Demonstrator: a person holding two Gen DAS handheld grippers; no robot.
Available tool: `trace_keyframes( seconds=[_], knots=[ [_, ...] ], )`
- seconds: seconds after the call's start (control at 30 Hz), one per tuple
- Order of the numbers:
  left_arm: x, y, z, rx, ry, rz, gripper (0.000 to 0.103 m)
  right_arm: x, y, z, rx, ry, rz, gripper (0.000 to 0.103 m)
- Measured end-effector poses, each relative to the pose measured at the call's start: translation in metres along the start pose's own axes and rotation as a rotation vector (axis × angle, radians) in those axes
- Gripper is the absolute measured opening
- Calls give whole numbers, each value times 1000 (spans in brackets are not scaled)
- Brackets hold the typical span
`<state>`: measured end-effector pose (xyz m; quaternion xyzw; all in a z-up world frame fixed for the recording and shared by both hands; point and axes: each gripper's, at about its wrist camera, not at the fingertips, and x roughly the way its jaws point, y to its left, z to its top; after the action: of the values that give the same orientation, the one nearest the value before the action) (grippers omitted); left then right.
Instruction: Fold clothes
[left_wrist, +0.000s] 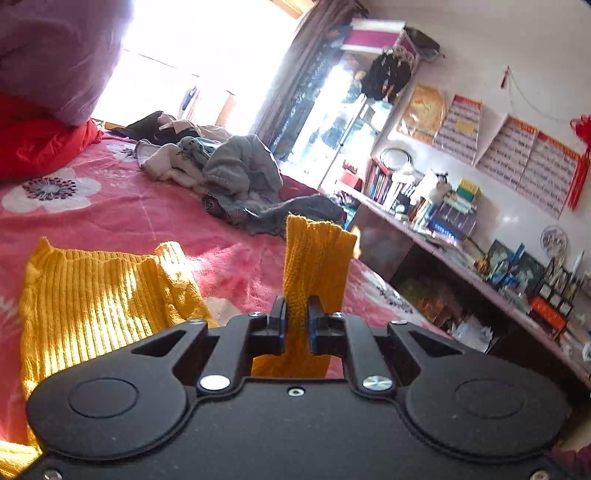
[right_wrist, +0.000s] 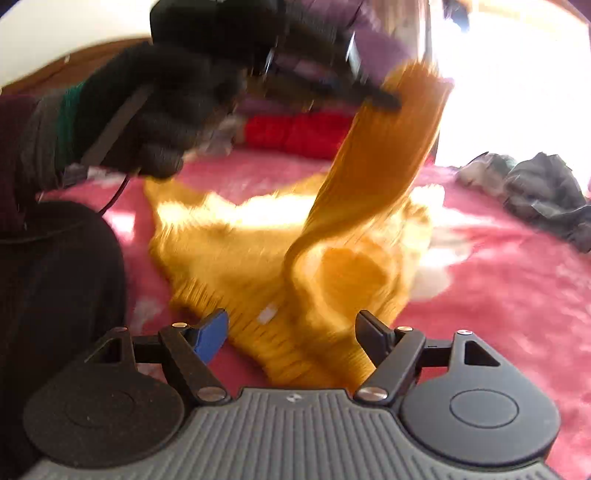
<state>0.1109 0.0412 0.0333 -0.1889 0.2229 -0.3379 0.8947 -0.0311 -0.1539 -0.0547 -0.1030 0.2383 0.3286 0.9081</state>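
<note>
A: Left wrist view? 
B: The left gripper (left_wrist: 296, 321) is clamped on a sleeve (left_wrist: 314, 266) of the yellow knit sweater (left_wrist: 99, 295), lifted above the pink bedspread (left_wrist: 155, 218); the sweater's body lies to its left.

A: Right wrist view? 
B: The right gripper (right_wrist: 291, 332) gapes, holding nothing, just before the sweater's collar; the sleeve runs up and away. Motion blur hides the folds.
</note>
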Motion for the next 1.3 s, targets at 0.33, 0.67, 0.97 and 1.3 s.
trace_keyframes(
  seconds=[0.33,0.67,0.97,1.3],
  knots=[
    [-25,34,6,-152,-75,-28,9,-5,-16,12,28,-13,27,82],
    [-34,59,-1,-236,-79,-6,9,3,-39,23,72,-11,55,68],
    [-30,59,-2,-222,-70,-22,9,52,-53,28,63,85,125,92],
    [-26,64,2,-232,-83,-20,9,42,-57,37,71,72,210,90]
  ],
)
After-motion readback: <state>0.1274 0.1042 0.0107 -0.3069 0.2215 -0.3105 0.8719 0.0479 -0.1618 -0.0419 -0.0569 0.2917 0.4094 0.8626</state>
